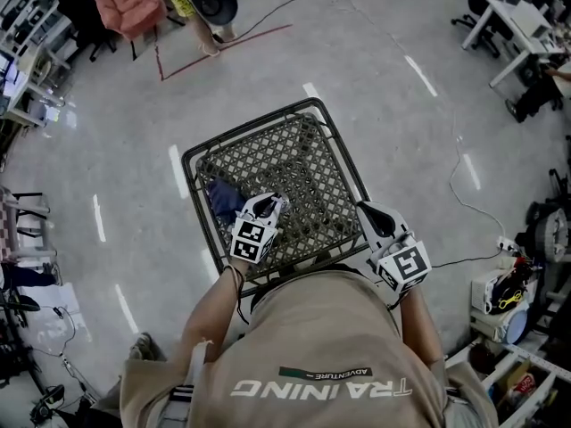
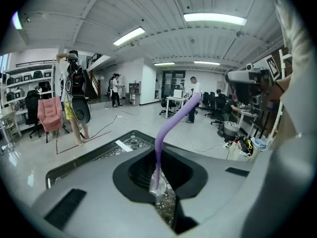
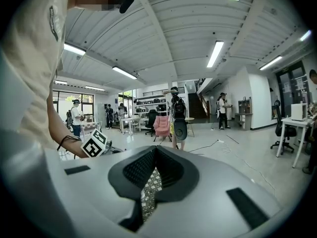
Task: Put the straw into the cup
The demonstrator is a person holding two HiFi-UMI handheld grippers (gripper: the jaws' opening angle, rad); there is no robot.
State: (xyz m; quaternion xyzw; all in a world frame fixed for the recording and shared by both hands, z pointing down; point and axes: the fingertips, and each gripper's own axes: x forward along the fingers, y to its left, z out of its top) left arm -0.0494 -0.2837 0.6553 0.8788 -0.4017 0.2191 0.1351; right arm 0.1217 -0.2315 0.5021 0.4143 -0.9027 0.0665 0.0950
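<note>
Purple straw (image 2: 168,128) pinched at its lower end between the nearly closed jaws of the left gripper (image 2: 156,185), with a scrap of clear film (image 2: 154,186) caught at the same spot. Rose straight up out of the jaws, then bent off to the right. Gripped low, probably to leave the long free end clear for leading into the cup. Right gripper (image 3: 154,155) pressed together on nothing, with only table mesh below its tips; seemingly parked, free to steady something later.

Just left of the left jaws, on the metal mesh table (image 1: 259,119), a dark blue thing (image 1: 223,199), likely the cup but too small to be sure of. Straw not yet in it.

Beyond both pairs of jaws, bare mesh up to the raised rim, hence ample room to swing. Past the rim, open floor, with chairs, desks and people well apart.
</note>
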